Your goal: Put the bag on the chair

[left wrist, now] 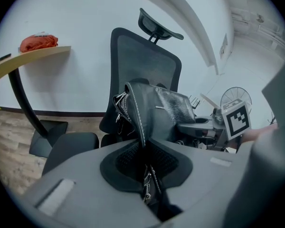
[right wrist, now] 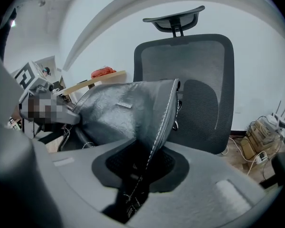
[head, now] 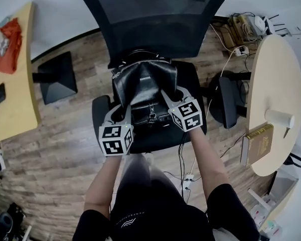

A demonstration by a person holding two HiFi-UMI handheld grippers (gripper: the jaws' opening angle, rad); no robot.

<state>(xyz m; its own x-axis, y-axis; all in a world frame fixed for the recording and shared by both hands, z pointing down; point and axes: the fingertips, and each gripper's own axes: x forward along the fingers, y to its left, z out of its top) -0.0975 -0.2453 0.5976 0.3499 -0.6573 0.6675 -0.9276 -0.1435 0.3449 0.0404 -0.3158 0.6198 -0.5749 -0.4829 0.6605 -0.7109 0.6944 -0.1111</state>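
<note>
Fingers (head: 112, 115) at both near corners of bag (head: 143, 87); bag down on chair (head: 155, 19).
Head view: black leather bag stands upright on seat, back against backrest; left gripper (head: 119, 110) and right gripper (head: 173, 97) reach in from the front. Left gripper view: jaws clamped on white-stitched side seam. Right gripper view: the other seam runs between jaws with dark slack beside it, so it looks let go, not pinched. Step, as judged: release after placing. Next calls for left jaws to part, then both drawn straight back so bag neither tips nor drags.
</note>
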